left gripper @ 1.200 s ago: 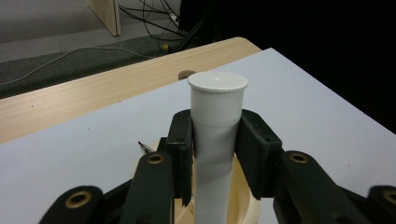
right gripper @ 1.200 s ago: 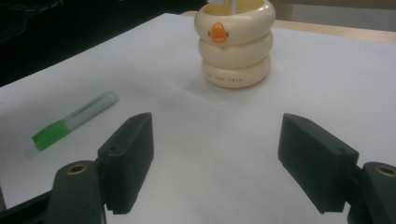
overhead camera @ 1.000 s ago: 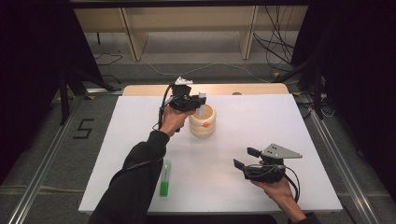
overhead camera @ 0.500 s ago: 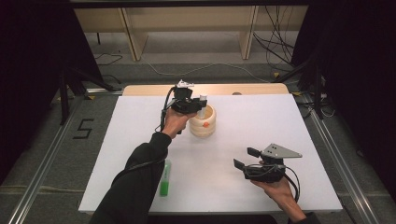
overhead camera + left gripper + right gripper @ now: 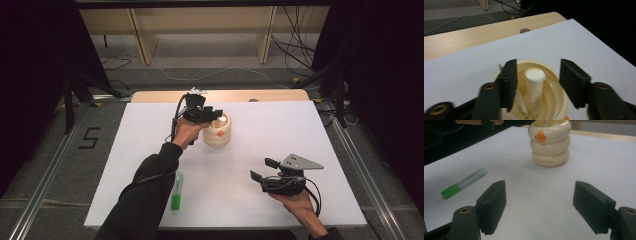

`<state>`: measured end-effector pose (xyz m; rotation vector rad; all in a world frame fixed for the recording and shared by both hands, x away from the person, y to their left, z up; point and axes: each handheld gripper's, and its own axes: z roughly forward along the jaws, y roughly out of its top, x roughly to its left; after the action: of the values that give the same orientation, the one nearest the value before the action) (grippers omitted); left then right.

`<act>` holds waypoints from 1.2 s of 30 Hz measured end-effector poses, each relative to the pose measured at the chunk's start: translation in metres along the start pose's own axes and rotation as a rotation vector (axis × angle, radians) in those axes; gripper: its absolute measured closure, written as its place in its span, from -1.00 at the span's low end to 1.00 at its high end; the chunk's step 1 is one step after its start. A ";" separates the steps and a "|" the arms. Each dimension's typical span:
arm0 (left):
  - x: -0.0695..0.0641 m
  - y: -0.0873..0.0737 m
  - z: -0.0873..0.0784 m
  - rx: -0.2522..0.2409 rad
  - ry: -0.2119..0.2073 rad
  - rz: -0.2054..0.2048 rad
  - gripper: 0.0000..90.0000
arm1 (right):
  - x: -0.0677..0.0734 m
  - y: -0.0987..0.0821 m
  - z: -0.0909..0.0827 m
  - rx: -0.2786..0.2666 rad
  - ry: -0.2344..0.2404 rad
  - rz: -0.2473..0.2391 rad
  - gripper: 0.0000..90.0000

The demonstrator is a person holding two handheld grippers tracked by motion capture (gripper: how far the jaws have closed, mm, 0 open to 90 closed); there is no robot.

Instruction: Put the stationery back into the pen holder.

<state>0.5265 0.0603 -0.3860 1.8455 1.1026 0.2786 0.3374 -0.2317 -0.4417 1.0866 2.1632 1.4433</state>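
A cream holder (image 5: 218, 134) shaped like stacked rings, with an orange duck beak, stands at the table's middle back. My left gripper (image 5: 216, 113) hovers just over its mouth. Its jaws have just been opening and now stand apart on either side of a white marker (image 5: 534, 86) that stands upright in the holder (image 5: 554, 96), touching neither pad. A thinner pen (image 5: 523, 108) leans beside it. The left gripper (image 5: 539, 65) is open. My right gripper (image 5: 261, 169) rests open near the front right, with nothing between its jaws (image 5: 541, 192), facing the holder (image 5: 550, 142).
A green highlighter (image 5: 176, 191) lies on the white tabletop (image 5: 280, 125) near the front left, beside the left forearm; it also lies left of the right gripper's jaws (image 5: 464, 183). A wooden strip (image 5: 260, 95) edges the table's back.
The left gripper's jaws have opened above the holder, and the white marker now stands free inside it. Neither hand has shifted.
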 end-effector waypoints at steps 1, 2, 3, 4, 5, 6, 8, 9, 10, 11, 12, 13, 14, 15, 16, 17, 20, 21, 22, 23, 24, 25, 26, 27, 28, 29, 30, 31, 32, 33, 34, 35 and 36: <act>0.000 0.000 -0.003 -0.007 0.004 0.002 -0.08 | 0.000 0.000 0.000 0.001 0.001 0.000 -0.39; 0.001 0.001 -0.008 -0.005 0.008 0.010 -0.14 | 0.000 0.000 0.000 0.003 0.000 0.004 -0.39; 0.001 0.001 -0.012 -0.013 0.014 0.011 -0.19 | 0.000 0.000 0.000 -0.002 0.001 -0.004 -0.39; 0.001 0.001 -0.019 -0.009 0.011 0.028 -0.22 | 0.000 0.000 0.000 -0.002 -0.001 -0.007 -0.39; 0.002 0.001 -0.026 -0.013 0.016 0.041 -0.22 | 0.000 0.000 0.000 -0.003 -0.003 -0.007 -0.39; 0.003 0.001 -0.034 -0.012 0.019 0.043 -0.22 | 0.000 0.000 -0.001 -0.007 -0.002 -0.008 -0.39; 0.005 -0.001 -0.047 -0.021 0.012 0.028 -0.22 | 0.000 0.000 -0.001 -0.003 -0.005 -0.003 -0.39; 0.006 -0.002 -0.052 -0.016 0.012 0.028 -0.24 | 0.000 0.000 -0.001 -0.003 -0.005 0.001 -0.39; 0.006 -0.005 -0.056 -0.007 0.013 0.027 -0.26 | 0.000 0.000 -0.001 -0.003 -0.005 -0.001 -0.39; 0.005 -0.008 -0.059 0.001 0.012 0.027 -0.28 | 0.000 0.000 -0.001 -0.003 -0.007 -0.003 -0.39; 0.005 -0.011 -0.061 0.010 0.017 0.026 -0.31 | 0.000 0.000 -0.001 -0.003 -0.006 -0.002 -0.39; 0.005 -0.015 -0.063 0.020 0.021 0.030 -0.33 | 0.001 0.000 -0.001 -0.003 -0.005 -0.004 -0.39; 0.004 -0.018 -0.064 0.030 0.028 0.033 -0.35 | 0.001 0.001 0.000 -0.004 -0.005 -0.010 -0.39; 0.004 -0.021 -0.066 0.035 0.036 0.034 -0.37 | 0.001 0.001 0.000 -0.005 -0.005 -0.010 -0.39; 0.005 -0.025 -0.068 0.042 0.037 0.039 -0.39 | 0.001 0.001 0.000 -0.004 -0.005 -0.009 -0.39; 0.005 -0.028 -0.069 0.045 0.034 0.034 -0.40 | 0.002 0.001 0.000 -0.003 -0.004 -0.007 -0.39; 0.005 -0.038 -0.074 0.064 0.044 0.034 -0.45 | 0.001 0.000 0.001 0.000 -0.004 -0.008 -0.39; 0.006 -0.040 -0.077 0.085 0.053 0.049 -0.48 | 0.001 0.000 0.001 -0.001 -0.004 -0.006 -0.39; 0.005 -0.043 -0.078 0.081 0.065 0.038 -0.50 | 0.001 0.000 0.001 -0.002 -0.004 -0.007 -0.39; 0.005 -0.046 -0.081 0.088 0.068 0.045 -0.50 | 0.002 0.000 0.001 -0.001 -0.003 -0.007 -0.39; 0.006 -0.048 -0.083 0.103 0.067 0.048 -0.51 | 0.003 0.001 0.000 -0.001 -0.004 -0.007 -0.39; 0.006 -0.051 -0.085 0.107 0.069 0.042 -0.52 | 0.003 0.001 0.000 -0.004 -0.002 -0.012 -0.39; 0.006 -0.053 -0.087 0.114 0.075 0.044 -0.53 | 0.003 0.001 -0.001 -0.005 -0.002 -0.017 -0.39; 0.006 -0.055 -0.088 0.126 0.075 0.039 -0.53 | 0.003 0.001 -0.001 -0.005 -0.002 -0.014 -0.39; 0.007 -0.057 -0.089 0.128 0.077 0.039 -0.54 | 0.004 0.001 -0.001 -0.004 -0.002 -0.013 -0.39; 0.007 -0.059 -0.090 0.130 0.080 0.029 -0.55 | 0.004 0.001 0.000 -0.004 -0.002 -0.019 -0.39; 0.008 -0.061 -0.092 0.143 0.080 0.035 -0.55 | 0.005 0.001 0.000 -0.004 -0.001 -0.021 -0.39; 0.008 -0.063 -0.092 0.140 0.080 0.025 -0.55 | 0.005 0.001 0.000 -0.003 -0.002 -0.022 -0.39; 0.008 -0.064 -0.093 0.154 0.077 0.032 -0.55 | 0.005 0.002 0.000 -0.004 -0.001 -0.025 -0.39; 0.008 -0.066 -0.094 0.161 0.077 0.033 -0.55 | 0.005 0.002 0.000 -0.004 -0.001 -0.027 -0.39; 0.007 -0.068 -0.094 0.165 0.077 0.030 -0.55 | 0.005 0.001 0.000 -0.002 0.000 -0.027 -0.39; 0.006 -0.070 -0.095 0.174 0.078 0.032 -0.55 | 0.005 0.001 0.000 -0.004 0.000 -0.031 -0.39; 0.005 -0.072 -0.096 0.184 0.080 0.029 -0.55 | 0.005 0.002 0.000 -0.002 -0.002 -0.022 -0.39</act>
<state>0.4319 0.1331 -0.3936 2.0293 1.1901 0.2777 0.3345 -0.2279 -0.4394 1.0601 2.1651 1.4343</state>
